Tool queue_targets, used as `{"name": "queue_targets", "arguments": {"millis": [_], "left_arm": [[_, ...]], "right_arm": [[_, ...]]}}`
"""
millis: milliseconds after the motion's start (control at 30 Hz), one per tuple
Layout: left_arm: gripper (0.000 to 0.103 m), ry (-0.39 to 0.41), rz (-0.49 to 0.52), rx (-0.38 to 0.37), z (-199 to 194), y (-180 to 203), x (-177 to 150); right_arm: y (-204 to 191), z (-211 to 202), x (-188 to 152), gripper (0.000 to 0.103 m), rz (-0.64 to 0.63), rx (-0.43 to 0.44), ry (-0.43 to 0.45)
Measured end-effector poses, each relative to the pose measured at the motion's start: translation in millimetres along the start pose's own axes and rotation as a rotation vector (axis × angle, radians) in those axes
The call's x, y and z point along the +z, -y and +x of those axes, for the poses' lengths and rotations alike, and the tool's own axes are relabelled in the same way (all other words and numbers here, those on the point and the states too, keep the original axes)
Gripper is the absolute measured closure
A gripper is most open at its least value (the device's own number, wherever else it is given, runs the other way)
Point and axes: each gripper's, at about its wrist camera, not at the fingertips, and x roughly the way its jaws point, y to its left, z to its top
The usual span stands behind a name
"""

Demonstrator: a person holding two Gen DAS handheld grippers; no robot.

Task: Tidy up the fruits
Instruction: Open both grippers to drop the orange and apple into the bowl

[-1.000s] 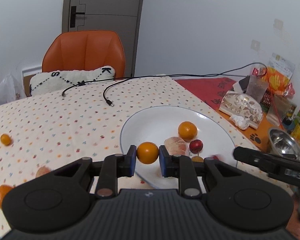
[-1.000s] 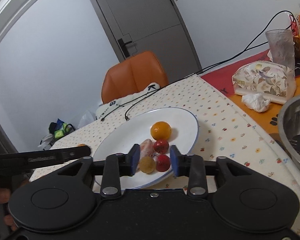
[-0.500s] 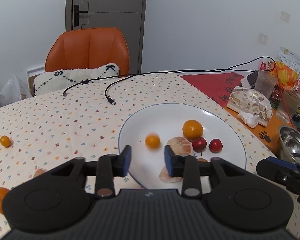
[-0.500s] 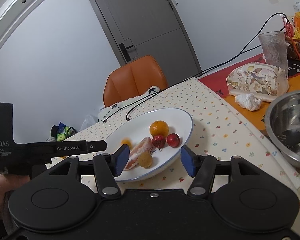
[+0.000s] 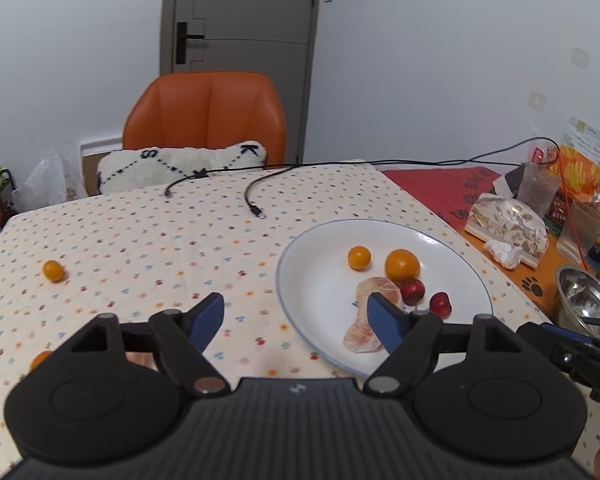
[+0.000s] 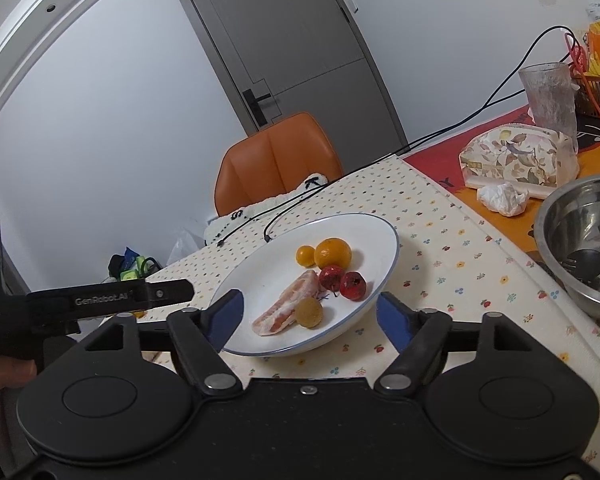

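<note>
My left gripper (image 5: 296,318) hangs over the counter (image 5: 140,248) with its fingers (image 5: 206,316) spread wide and nothing between them. My right gripper (image 6: 310,316) is the same, fingers (image 6: 224,314) wide apart and empty, framing the near rim of the plate (image 6: 372,236).

In the left view the plate (image 5: 312,280) sits at about 2 o'clock from the fingers. On it, nearest me, lies a peeled citrus piece (image 5: 366,334), partly behind the right fingertip. Just past it is a second peeled piece (image 5: 378,290), touching a red fruit (image 5: 412,291); another red fruit (image 5: 440,304) sits just to its 3 o'clock. Beyond them at 12 o'clock rests an orange (image 5: 402,266), with a small orange (image 5: 359,257) just beside it at 9 o'clock.

The right view adds a yellow-green fruit (image 6: 309,312) touching the peeled piece (image 6: 288,306), near the plate's front rim.

Off the plate, a kumquat (image 5: 53,271) lies on the counter at 10 o'clock, well apart from the rest, and another orange fruit (image 5: 40,359) peeks out at 9 o'clock behind the left gripper body.

Further out, a cable (image 5: 256,200) trails at 12 o'clock, a steel bowl (image 6: 580,240) sits at 3 o'clock, and a chair (image 5: 204,116) stands behind the counter.
</note>
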Motion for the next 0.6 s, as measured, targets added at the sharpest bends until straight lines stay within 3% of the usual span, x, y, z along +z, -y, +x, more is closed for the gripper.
{"name": "queue_targets", "arguments": {"millis": [233, 600], "left_arm": [[0.018, 0.021, -0.037, 0.009, -20, -15, -4], [0.017, 0.027, -0.072, 0.004, -49, -41, -17]], "right_arm": [[-12, -8, -1, 0.011, -0.016, 0.002, 0.014], [-33, -16, -1, 0.000, -0.040, 0.005, 0.028]]}}
